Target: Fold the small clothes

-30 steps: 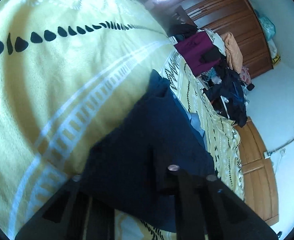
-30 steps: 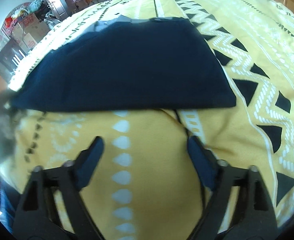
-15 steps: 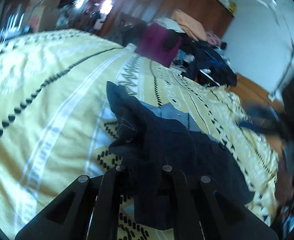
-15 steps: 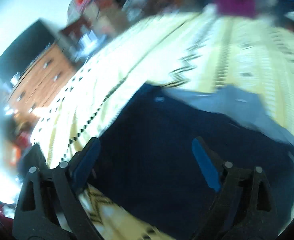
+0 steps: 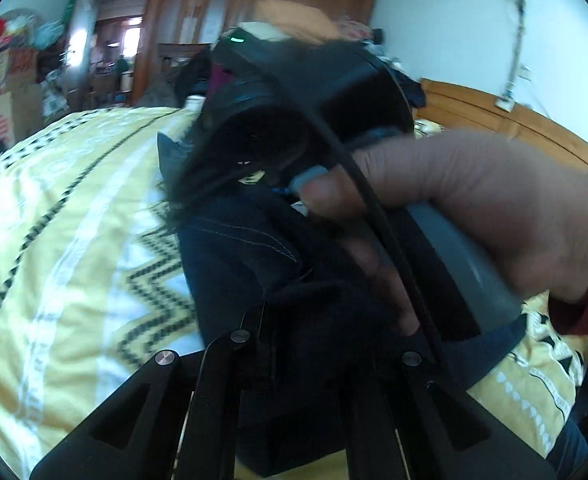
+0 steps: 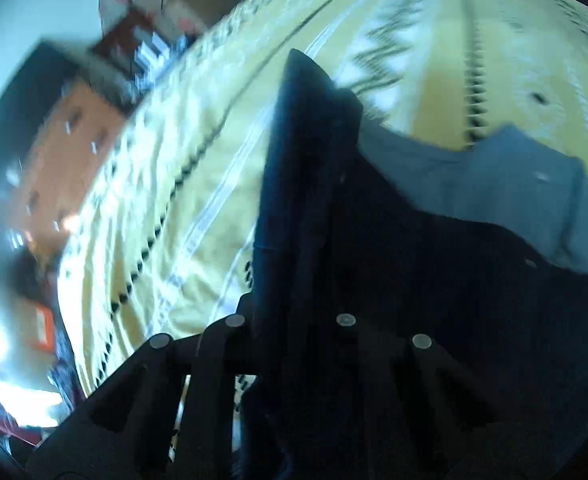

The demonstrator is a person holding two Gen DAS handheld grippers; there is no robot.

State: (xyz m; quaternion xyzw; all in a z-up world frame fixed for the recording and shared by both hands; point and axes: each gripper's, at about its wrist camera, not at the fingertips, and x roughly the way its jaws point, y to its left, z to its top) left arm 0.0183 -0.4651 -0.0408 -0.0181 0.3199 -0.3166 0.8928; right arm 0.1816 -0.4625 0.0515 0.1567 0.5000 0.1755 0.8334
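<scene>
- On the yellow bedspread (image 5: pixel 73 208), at our six o'clock, the dark garment (image 5: pixel 245 256) bunches within our left gripper (image 5: pixel 306 344), clenched on it.
- Our right gripper (image 6: pixel 289 320) likewise grasps the garment's edge.
- Risk: crowded grippers could twist the fold.

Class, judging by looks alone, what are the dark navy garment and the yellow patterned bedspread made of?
Dark navy garment: probably matte woven cotton or denim-like cloth; pale contrast stitching shows. Yellow patterned bedspread: soft matte fabric, perhaps cotton; it lies in gentle creases.
</scene>
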